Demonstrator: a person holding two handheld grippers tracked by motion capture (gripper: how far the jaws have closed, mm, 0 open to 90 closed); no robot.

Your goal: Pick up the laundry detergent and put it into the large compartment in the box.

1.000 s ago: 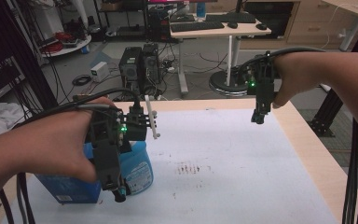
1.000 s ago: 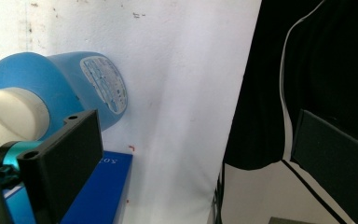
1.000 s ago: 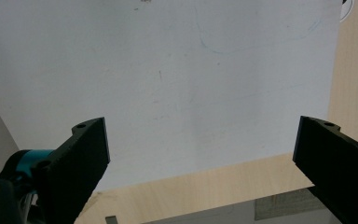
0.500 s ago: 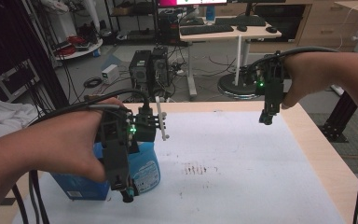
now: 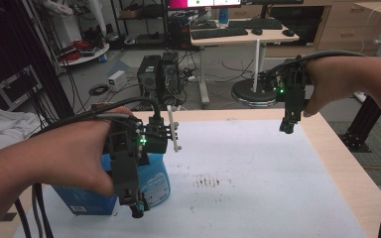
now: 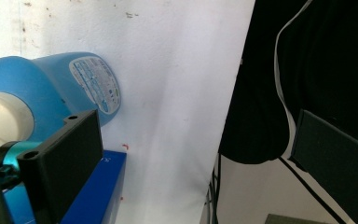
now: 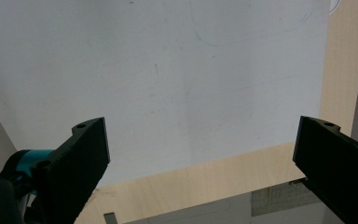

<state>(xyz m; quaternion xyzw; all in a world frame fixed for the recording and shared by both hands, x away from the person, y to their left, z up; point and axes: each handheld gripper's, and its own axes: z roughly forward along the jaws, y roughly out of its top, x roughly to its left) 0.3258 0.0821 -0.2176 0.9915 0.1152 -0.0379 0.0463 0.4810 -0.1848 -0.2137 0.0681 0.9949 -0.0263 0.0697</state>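
Note:
A blue tub with a printed label stands at the near left of the table, pressed against a blue box. My left gripper hangs just above and in front of them, pointing down. In the left gripper view its jaws are wide apart and hold nothing. The tub with its white end and the box lie beside the left jaw. My right gripper hovers above the far right corner of the white sheet. Its jaws are spread wide over bare sheet, with nothing between them.
The white sheet covers most of the wooden table and has a dark smudge near its middle. The table's edge runs under the right gripper. Beyond the far edge are computer towers and a desk.
The right gripper has drifted to the right, nearer the table's far right corner. The left gripper has shifted slightly right and toward me over the tub. Both stay open.

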